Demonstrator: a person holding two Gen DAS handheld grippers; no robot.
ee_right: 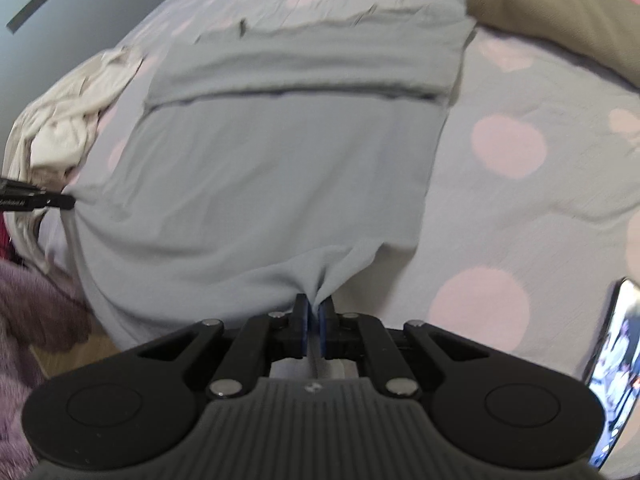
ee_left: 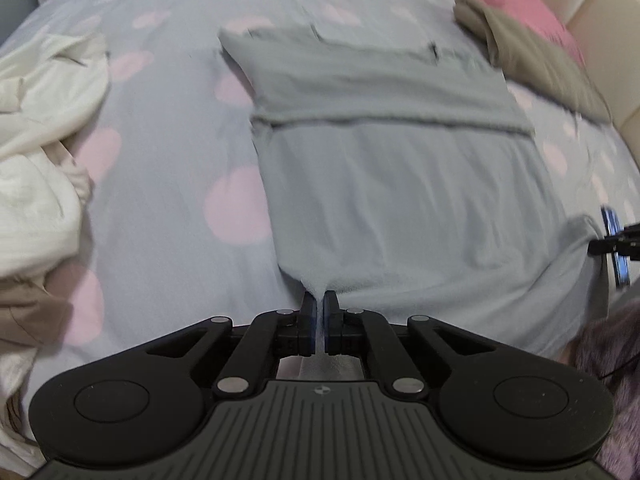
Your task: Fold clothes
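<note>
Bed, dotted sheet: carries all. Grey garment, mid-bed, near hem drawn toward bed's near edge, likely for folding over. Left hand-held gripper, right hand-held gripper: each clamped on a hem corner.

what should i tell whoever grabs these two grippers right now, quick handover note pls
Left gripper: shut on the near left corner of the grey garment.
Right gripper: shut on the near right corner of the same garment.
Garment lies flat on the spotted bedsheet, far end already folded over into a band; the near edge is pinched up at both corners.
Cream clothes lie bunched to the left, a tan garment at the far right, a phone on the right.
Left to do, likely: carry the near edge over to the far band, release, then the other clothes.
</note>
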